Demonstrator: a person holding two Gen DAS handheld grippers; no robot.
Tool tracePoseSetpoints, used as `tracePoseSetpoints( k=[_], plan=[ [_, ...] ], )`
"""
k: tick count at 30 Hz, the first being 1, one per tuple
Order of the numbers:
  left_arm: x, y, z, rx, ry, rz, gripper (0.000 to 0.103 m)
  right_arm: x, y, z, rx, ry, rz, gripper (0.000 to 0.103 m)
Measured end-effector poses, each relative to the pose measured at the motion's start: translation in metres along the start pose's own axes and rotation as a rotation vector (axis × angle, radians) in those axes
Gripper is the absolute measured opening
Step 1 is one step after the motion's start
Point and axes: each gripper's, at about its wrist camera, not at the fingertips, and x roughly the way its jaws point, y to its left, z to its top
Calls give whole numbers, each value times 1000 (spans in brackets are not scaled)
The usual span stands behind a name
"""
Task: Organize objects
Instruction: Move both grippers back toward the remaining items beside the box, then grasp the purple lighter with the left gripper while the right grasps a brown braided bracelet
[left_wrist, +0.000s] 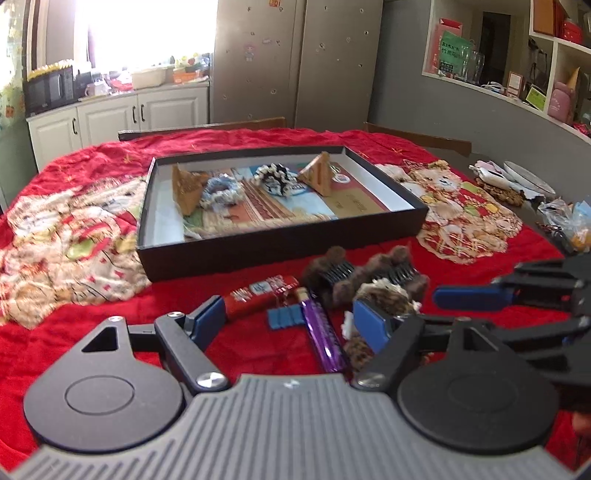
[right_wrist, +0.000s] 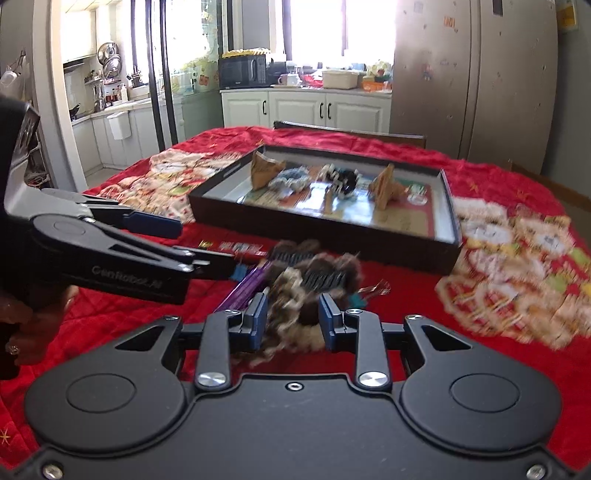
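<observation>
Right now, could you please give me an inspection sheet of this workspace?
Surface: red blanket with cat prints covers the table.
Job's things: black box holds two tan wedges, a blue scrunchie and a black-white scrunchie; outside it lie furry clips, a purple lighter, a red packet and a leopard scrunchie.
Clutter: plate and bags at the table's right edge.
Grippers: left gripper open, empty; right gripper fingers either side of the leopard scrunchie, contact unclear.
Cables: nothing seen.
Surroundings: kitchen cabinets, microwave, fridge, shelves.

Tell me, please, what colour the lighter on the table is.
Translucent purple lighter, clearest in the left wrist view.
</observation>
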Motion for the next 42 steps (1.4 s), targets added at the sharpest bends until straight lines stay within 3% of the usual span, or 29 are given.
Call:
tracePoseSetpoints(
  k=[9,14,21,28,37,40,42],
  plan=[
    [11,-3,-6,-9,17,-3,84,9,3,-7,12,16,8,27],
    [16,-4,-7,-8,28,-5,83,13,0,-10,20,27,19,12],
    [26,-7,-7,-13,49,-18,77,0,-9,-12,49,6,5,10],
    [38,-9,-10,-31,85,-32,59,-22,-18,-9,60,-28,-2,10],
    [44,-17,-11,-6,82,0,53,-28,-19,-12,56,-37,0,10],
    [44,-19,-12,2,77,12,29,-32,-20,-12,58,-46,2,10],
    [43,-16,-11,-17,80,2,25,-34,-20,-12,59,-52,6,10]
  ],
)
